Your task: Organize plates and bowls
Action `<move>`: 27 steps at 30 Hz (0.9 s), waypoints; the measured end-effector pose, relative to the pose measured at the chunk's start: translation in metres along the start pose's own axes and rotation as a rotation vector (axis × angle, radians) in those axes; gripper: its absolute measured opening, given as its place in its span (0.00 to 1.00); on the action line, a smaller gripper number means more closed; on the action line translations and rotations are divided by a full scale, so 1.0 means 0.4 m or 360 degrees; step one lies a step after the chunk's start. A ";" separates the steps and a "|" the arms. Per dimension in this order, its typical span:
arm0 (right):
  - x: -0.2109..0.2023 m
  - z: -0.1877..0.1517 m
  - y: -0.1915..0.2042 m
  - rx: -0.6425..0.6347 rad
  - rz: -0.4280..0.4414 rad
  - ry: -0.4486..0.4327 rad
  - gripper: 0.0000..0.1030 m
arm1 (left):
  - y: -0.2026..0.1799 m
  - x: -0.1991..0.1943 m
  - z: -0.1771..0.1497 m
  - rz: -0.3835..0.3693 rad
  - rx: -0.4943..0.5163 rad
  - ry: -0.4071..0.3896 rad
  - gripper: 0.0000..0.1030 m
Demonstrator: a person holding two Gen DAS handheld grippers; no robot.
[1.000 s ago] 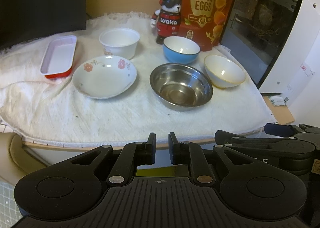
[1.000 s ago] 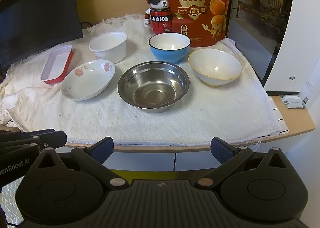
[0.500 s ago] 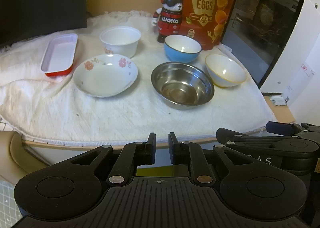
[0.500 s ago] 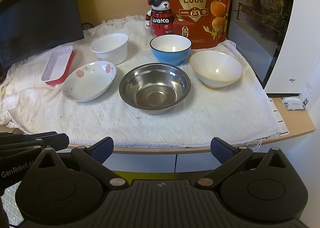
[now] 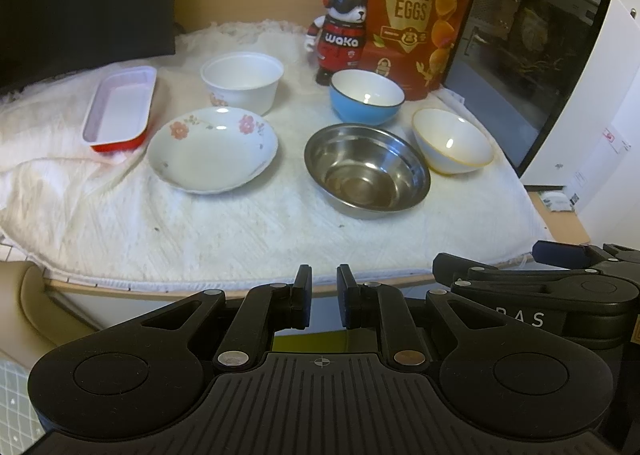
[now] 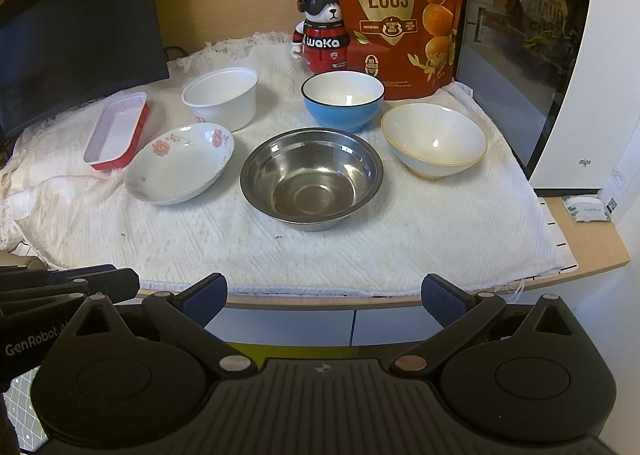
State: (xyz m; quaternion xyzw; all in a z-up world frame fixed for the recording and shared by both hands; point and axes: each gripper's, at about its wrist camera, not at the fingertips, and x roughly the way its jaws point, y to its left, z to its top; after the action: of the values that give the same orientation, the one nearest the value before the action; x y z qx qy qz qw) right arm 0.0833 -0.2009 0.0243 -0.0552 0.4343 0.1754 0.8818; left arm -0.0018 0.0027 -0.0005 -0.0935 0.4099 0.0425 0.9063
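A white towel (image 6: 360, 251) covers a wooden table (image 6: 592, 251) against a tan wall. Nearest, short of the table edge, the left gripper (image 5: 324, 289) has its jaws pressed nearly together on nothing, while the right gripper (image 6: 324, 295) is spread wide and empty. Beyond them sit a steel bowl (image 6: 312, 183) and a floral plate (image 6: 180, 163); behind those are a yellow-rimmed bowl (image 6: 434, 145), a blue bowl (image 6: 342, 101), a white bowl (image 6: 220, 99) and a red tray (image 6: 116, 131). Farthest back, a quail-egg bag (image 6: 396, 15) partly hides a panda figure (image 6: 320, 35); the bag's top is cut off.
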 end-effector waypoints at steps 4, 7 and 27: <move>0.000 0.003 0.002 -0.0001 -0.0001 0.0000 1.00 | 0.002 0.000 0.000 0.0001 -0.0003 0.0001 0.17; 0.000 0.005 0.002 -0.0001 0.0000 0.0000 1.00 | 0.007 0.000 0.001 0.0003 -0.0010 0.0002 0.17; 0.020 0.040 0.041 0.0011 -0.0002 -0.0031 1.00 | 0.068 0.018 0.033 -0.0043 -0.0042 0.0007 0.17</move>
State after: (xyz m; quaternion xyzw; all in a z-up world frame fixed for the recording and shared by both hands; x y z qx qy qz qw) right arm 0.0940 -0.1793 0.0288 -0.0509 0.4262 0.1739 0.8863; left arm 0.0084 0.0319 -0.0012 -0.1110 0.4100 0.0355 0.9046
